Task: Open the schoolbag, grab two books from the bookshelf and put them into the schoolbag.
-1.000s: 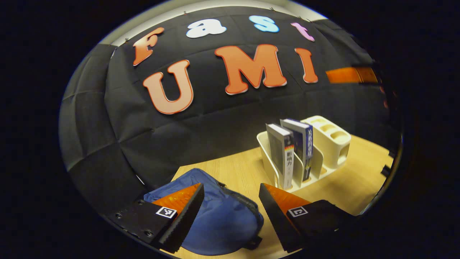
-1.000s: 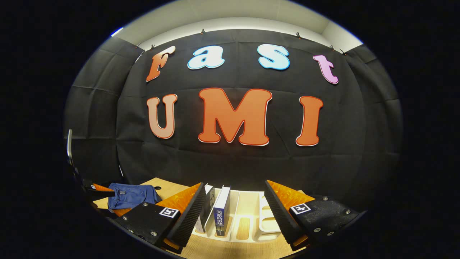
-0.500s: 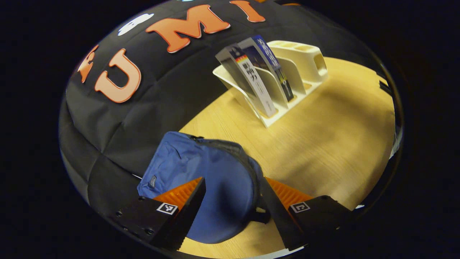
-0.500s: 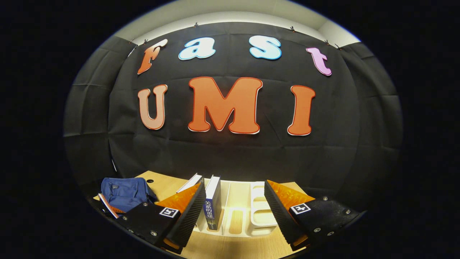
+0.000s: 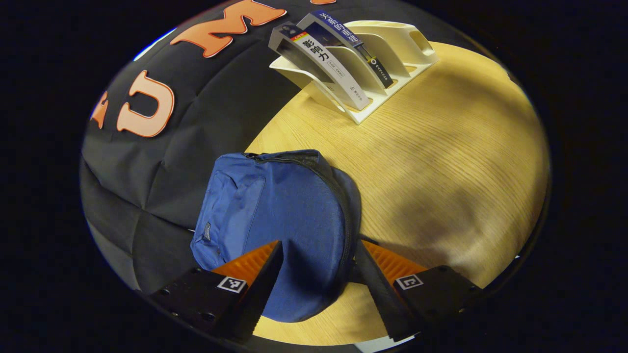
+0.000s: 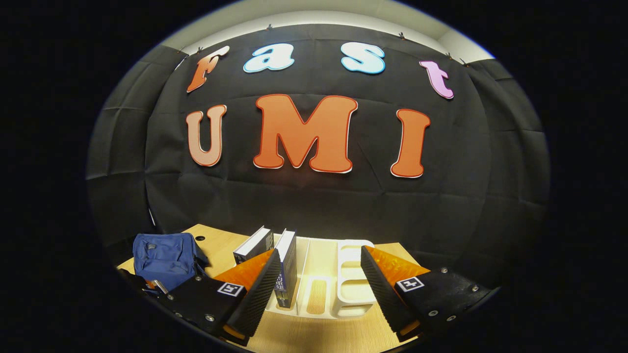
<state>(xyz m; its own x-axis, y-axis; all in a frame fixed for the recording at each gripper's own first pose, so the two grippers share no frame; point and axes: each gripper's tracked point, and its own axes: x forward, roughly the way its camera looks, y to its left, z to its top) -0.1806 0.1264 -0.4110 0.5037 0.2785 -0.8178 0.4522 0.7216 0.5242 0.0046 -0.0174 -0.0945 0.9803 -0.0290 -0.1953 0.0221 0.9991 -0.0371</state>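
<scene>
A pale wooden table point(image 5: 441, 162) runs up to the black cloth wall point(image 6: 319, 211) of the booth. On it, close to the wall, lies my blue schoolbag point(image 5: 279, 220), flat on its side with its dark zipper point(image 5: 338, 196) running round the curved edge; the zipper looks shut. My left gripper point(image 5: 319, 289) hangs right over the bag's near end, its fingers spread wide with nothing between them but the bag's cloth below; I cannot tell whether they touch it.

Farther along the table stands the white bookshelf point(image 5: 387, 63), and two books lean in its slots side by side: the grey book point(image 5: 319, 63) in the outer slot and the dark blue book point(image 5: 343, 41) in the next.

In the right gripper view my right gripper point(image 6: 319, 289) faces the bookshelf point(image 6: 351, 274), fingers spread and empty, short of the books. The dark blue book point(image 6: 286, 274) stands just beyond its left finger, the grey book point(image 6: 252, 245) beside it, and the schoolbag point(image 6: 164, 257) well off to the left.
</scene>
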